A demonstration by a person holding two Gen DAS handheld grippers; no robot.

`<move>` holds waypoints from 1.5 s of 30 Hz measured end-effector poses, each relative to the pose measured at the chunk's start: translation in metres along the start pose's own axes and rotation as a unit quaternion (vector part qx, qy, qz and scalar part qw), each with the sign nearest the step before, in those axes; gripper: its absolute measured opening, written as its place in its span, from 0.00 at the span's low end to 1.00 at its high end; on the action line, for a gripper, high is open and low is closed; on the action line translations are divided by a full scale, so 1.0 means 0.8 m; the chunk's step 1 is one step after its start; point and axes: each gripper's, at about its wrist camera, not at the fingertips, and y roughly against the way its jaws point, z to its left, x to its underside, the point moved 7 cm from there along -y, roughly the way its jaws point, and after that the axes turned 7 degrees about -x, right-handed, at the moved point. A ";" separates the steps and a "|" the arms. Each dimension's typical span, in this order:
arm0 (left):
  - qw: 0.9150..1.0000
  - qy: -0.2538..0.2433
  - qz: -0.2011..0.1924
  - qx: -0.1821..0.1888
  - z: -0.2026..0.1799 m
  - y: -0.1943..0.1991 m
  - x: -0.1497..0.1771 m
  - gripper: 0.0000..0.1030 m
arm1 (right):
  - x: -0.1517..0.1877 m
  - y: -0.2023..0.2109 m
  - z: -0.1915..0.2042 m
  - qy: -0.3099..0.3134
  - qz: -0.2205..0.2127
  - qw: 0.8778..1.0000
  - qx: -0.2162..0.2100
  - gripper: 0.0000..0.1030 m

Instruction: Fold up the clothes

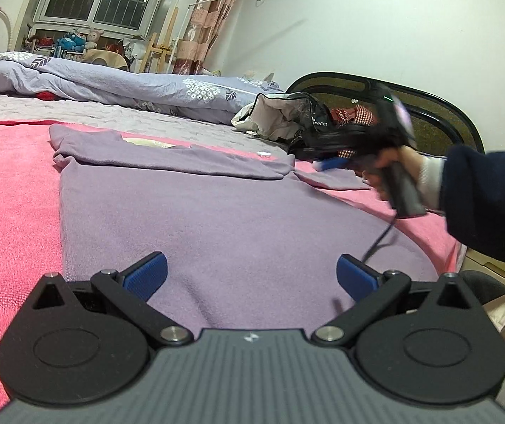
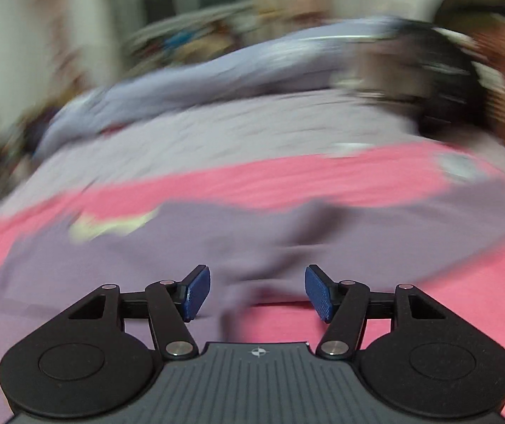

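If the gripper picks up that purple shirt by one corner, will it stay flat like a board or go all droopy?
Probably droopy: the soft purple knit shirt already lies in limp folds, one sleeve doubled over. It looks thin, so likely light. On the fuzzy pink towel it may drag rather than slide.

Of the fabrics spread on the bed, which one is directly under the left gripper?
The plain purple garment lies directly under the open left gripper. The pink towel lies beneath the garment, showing beside it, and the leaf-print duvet is bunched far behind.

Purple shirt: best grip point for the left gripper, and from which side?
Take the near hem of the purple shirt, coming in low from the near edge. The left gripper is open right above it, and the fabric lies flat on the pink blanket.
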 end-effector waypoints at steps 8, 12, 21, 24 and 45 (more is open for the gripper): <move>1.000 -0.008 0.016 -0.016 -0.010 0.001 0.000 0.99 | -0.014 0.035 -0.262 -0.272 -0.094 0.953 0.097 0.53; 0.999 0.005 0.026 -0.019 -0.009 0.000 -0.002 0.99 | -0.021 0.014 -0.309 -0.305 -0.125 0.940 0.088 0.46; 0.998 0.015 0.038 -0.037 -0.011 -0.004 -0.003 0.99 | -0.036 -0.029 -0.349 -0.347 -0.128 0.928 0.034 0.28; 0.998 0.016 0.040 -0.039 -0.011 -0.005 -0.004 0.99 | -0.033 -0.032 -0.353 -0.360 -0.116 0.925 0.029 0.08; 0.971 0.210 -0.069 -0.089 0.101 0.106 -0.139 0.99 | -0.031 -0.064 0.230 -0.005 0.038 0.957 -0.289 0.07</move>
